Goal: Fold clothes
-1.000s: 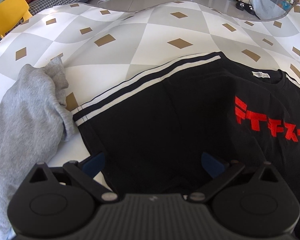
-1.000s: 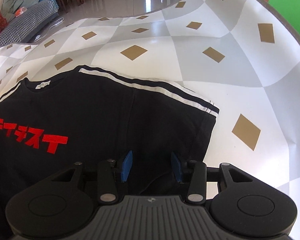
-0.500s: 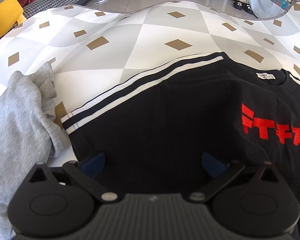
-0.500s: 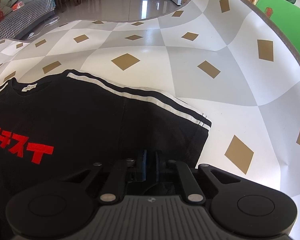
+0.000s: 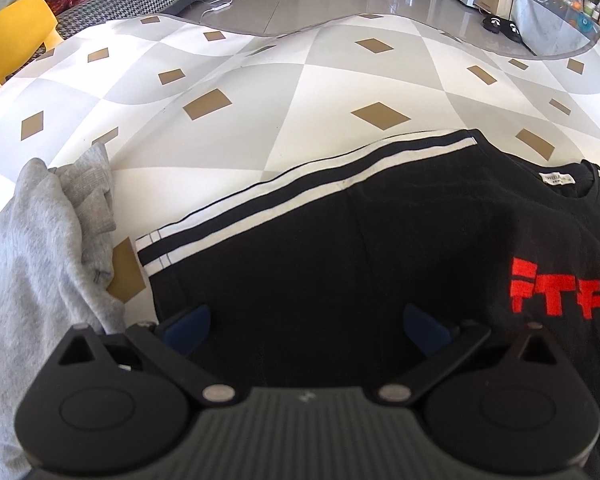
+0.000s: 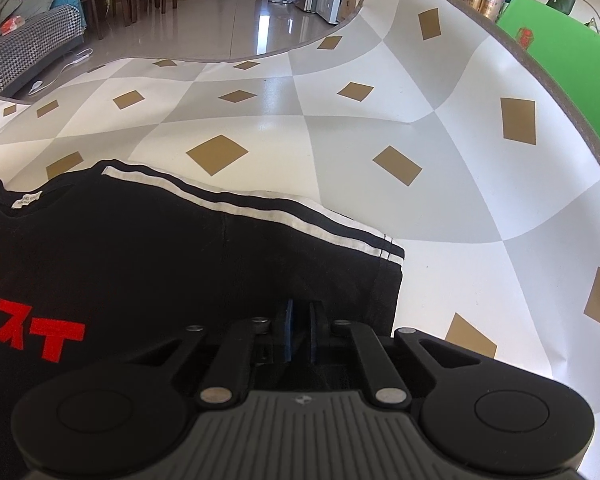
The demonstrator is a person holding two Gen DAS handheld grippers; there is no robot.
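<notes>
Diamond-patterned white, grey and tan cloth [image 5: 332, 80] covers the work surface, and on it a black T-shirt [image 5: 340, 248] lies flat, front up, with white stripes along its shoulders and sleeves and red block lettering [image 6: 32, 340] across the chest. Beside its sleeve a grey garment [image 5: 40, 248] sits rumpled, cut off by the frame. Over the shirt the left gripper [image 5: 304, 324] has its fingers spread wide, while the right gripper [image 6: 300, 332] is pinched nearly together at the shirt's side; whether fabric sits between them is hard to tell.

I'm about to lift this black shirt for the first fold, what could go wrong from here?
The right gripper is pinched on the black T-shirt, while the left gripper is open over it, so a lift now could drag it crooked. The grey garment lies against the left sleeve and might get caught in the fold.
</notes>
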